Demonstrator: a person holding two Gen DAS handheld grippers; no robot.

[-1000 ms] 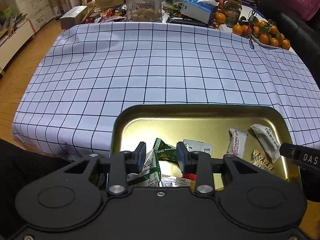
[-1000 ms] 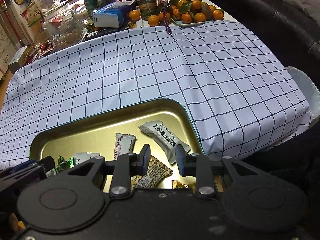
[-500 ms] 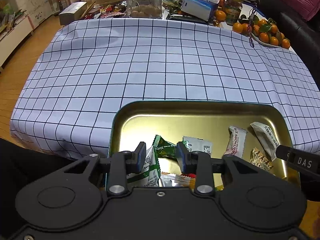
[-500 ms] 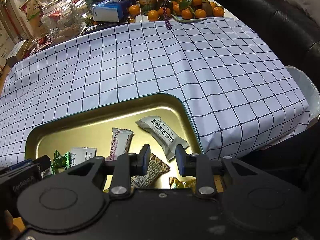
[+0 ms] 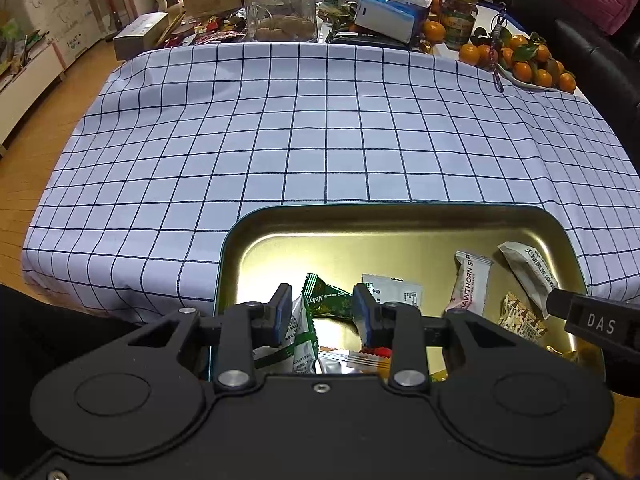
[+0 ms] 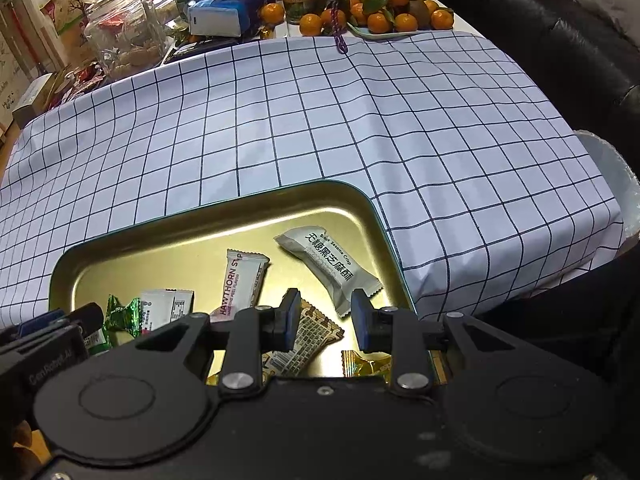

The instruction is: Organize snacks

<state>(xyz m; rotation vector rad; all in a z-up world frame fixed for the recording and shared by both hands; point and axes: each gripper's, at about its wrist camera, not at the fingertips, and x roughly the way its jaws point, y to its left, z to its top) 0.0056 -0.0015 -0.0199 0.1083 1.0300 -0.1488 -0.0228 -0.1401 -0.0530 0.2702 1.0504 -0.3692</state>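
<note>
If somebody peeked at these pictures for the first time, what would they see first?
Probably the shiny gold tray at the near edge of the checked tablecloth, with wrapped snacks scattered inside, like the white Hawthorn strip and the green candy. After that, the oranges piled on the far side of the table.

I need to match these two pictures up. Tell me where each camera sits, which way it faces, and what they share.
Left wrist: on the left gripper, angled down over the tray's left part; its fingers and the right gripper's tip show.
Right wrist: on the right gripper, angled down over the tray's right part; the left gripper shows at left.
Shared: tray, hawthorn bar, checked cloth, oranges.
</note>
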